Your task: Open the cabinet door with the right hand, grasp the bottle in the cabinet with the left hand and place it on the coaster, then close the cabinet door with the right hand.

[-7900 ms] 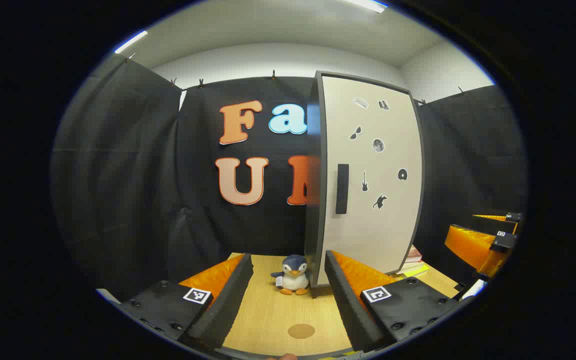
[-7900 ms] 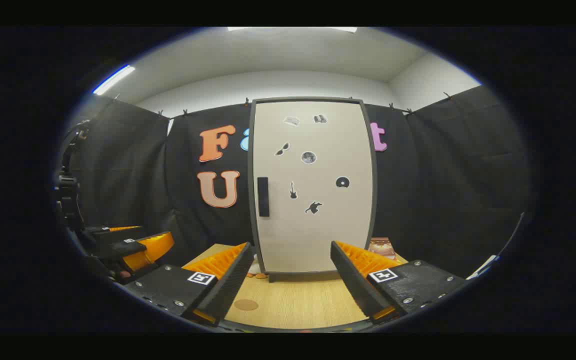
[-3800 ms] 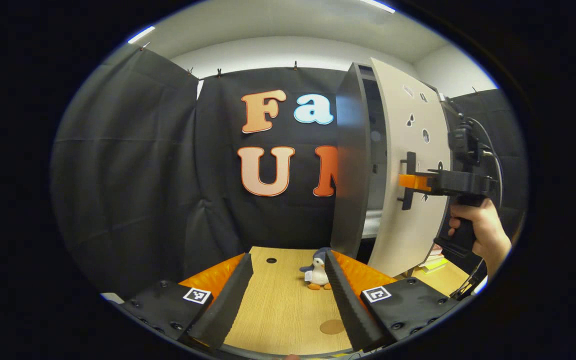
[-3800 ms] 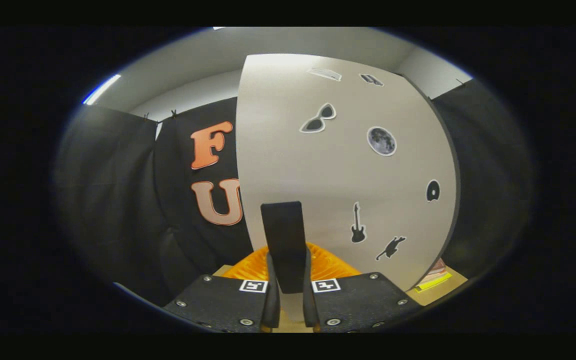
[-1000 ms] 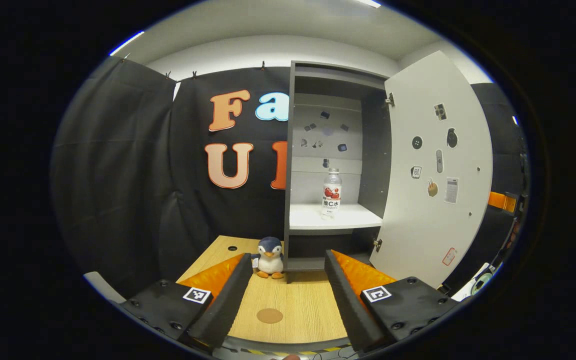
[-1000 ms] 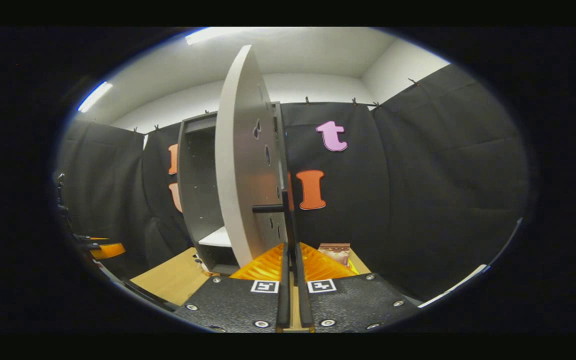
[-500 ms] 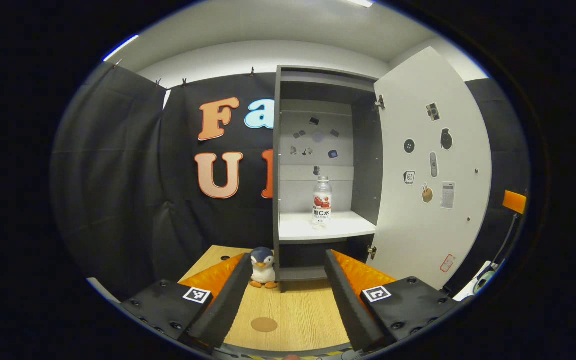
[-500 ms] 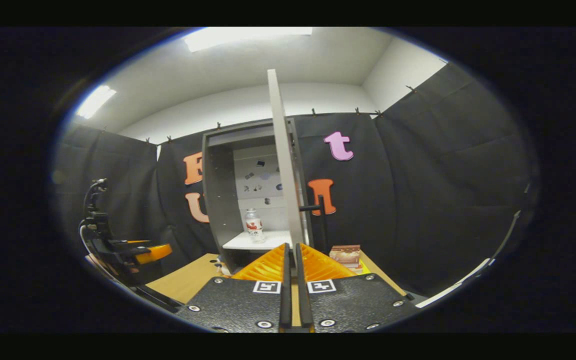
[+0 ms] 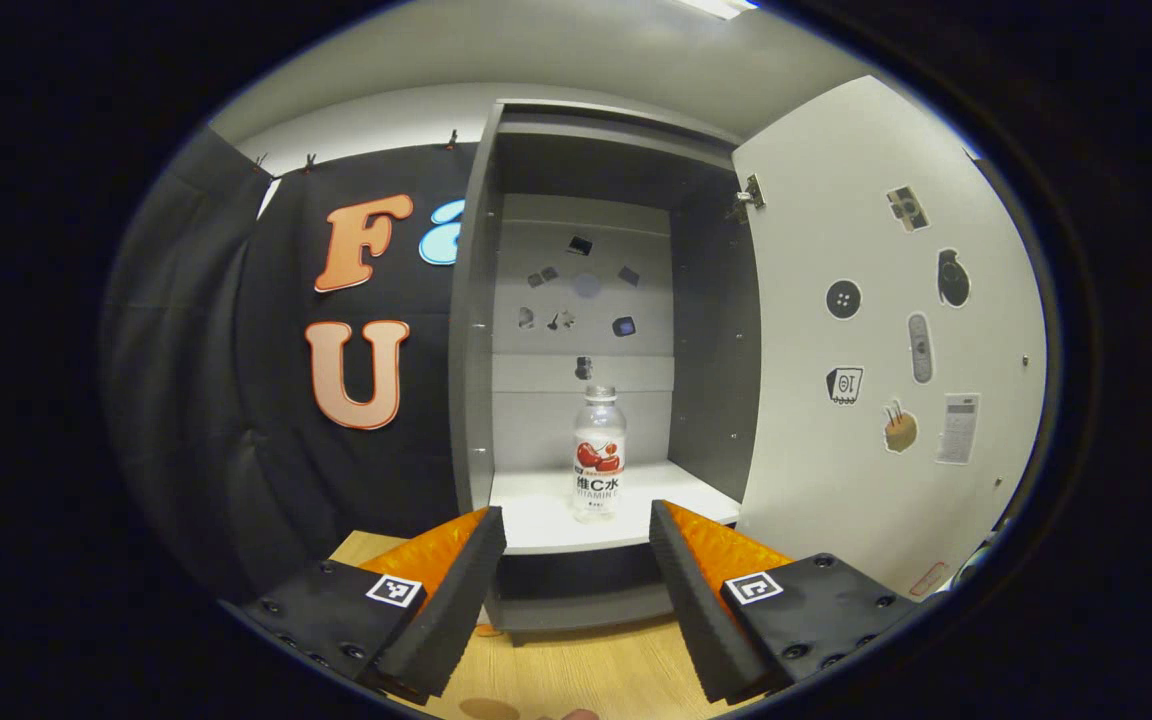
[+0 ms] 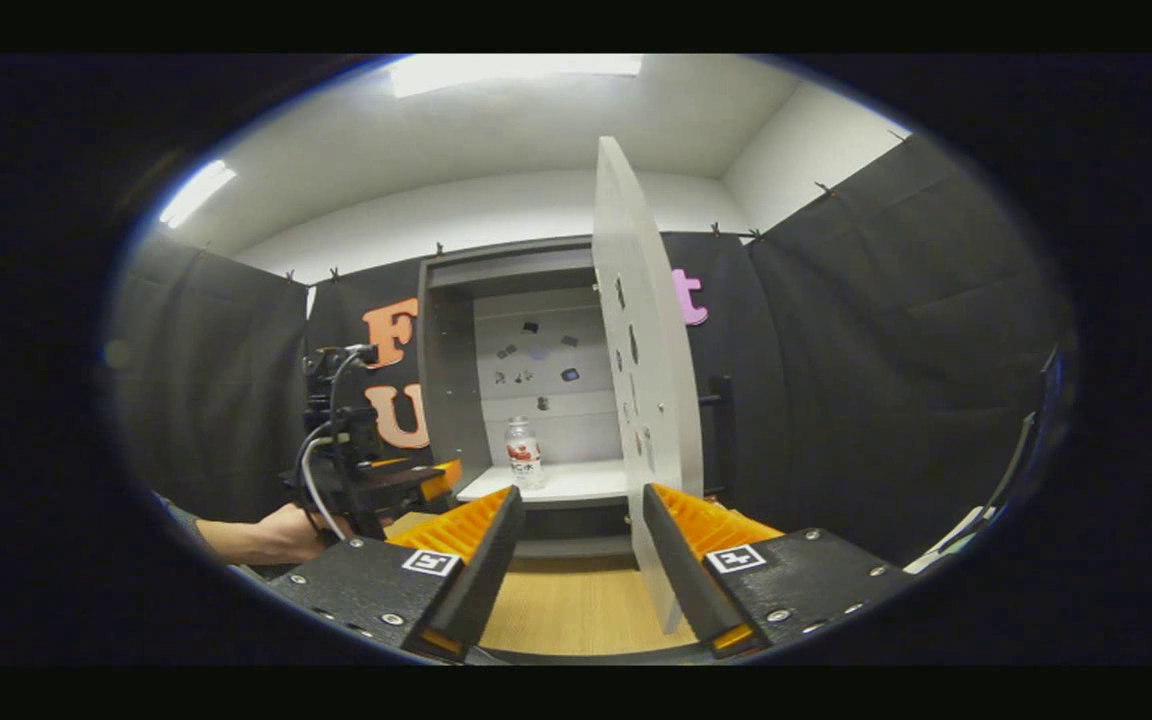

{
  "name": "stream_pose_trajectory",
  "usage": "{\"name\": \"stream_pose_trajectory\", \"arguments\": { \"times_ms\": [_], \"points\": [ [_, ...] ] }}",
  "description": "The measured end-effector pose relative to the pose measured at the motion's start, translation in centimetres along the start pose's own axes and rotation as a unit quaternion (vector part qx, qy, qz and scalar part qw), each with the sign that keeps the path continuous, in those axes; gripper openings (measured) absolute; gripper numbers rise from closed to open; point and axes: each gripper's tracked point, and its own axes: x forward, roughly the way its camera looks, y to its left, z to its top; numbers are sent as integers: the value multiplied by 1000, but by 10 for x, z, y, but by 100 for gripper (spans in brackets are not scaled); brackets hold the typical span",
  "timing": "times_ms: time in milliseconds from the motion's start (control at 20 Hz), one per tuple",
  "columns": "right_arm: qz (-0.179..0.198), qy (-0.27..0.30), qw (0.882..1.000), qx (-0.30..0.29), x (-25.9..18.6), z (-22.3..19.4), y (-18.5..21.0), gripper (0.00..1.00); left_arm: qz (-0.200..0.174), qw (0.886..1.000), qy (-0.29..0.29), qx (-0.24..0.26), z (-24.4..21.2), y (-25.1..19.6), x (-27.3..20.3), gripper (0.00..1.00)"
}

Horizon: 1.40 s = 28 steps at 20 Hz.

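Standing upright on the white shelf [image 9: 616, 510] inside the open cabinet [image 9: 476, 330], the bottle [image 9: 598, 455] looks light, smooth and maybe slippery, so the wide-open, empty left gripper [image 9: 576, 560] should squeeze its middle.

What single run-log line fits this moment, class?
door: open | bottle: upright on cabinet shelf, untouched | left claw: open, facing bottle | right claw: open, off door

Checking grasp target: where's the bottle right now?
In the left gripper view the bottle stands upright on the cabinet's white shelf, straight ahead of the open left gripper, untouched.
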Motion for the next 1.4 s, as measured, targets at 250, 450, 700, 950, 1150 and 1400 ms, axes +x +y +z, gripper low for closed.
{"name": "stream_pose_trajectory", "arguments": {
  "times_ms": [250,450,700,950,1150,1400],
  "points": [
    [-51,9,999,12,30,-8,-3,84,-43,999,2,-7,-12,-18,96,94],
    [-72,17,997,17,50,-11,5,84,-54,999,-3,0,-21,-19,148,96],
    [-88,20,996,12,69,-8,11,89,-61,998,1,-9,-29,-20,189,94],
    [-97,32,995,7,78,-17,13,84,-58,998,-10,11,-29,-21,221,94],
    [-100,55,993,16,83,-29,10,85,-52,999,-2,4,-32,-24,235,94],
    [-103,60,993,15,79,-29,3,86,-54,999,-3,1,-29,-21,228,84]
  ]
}}
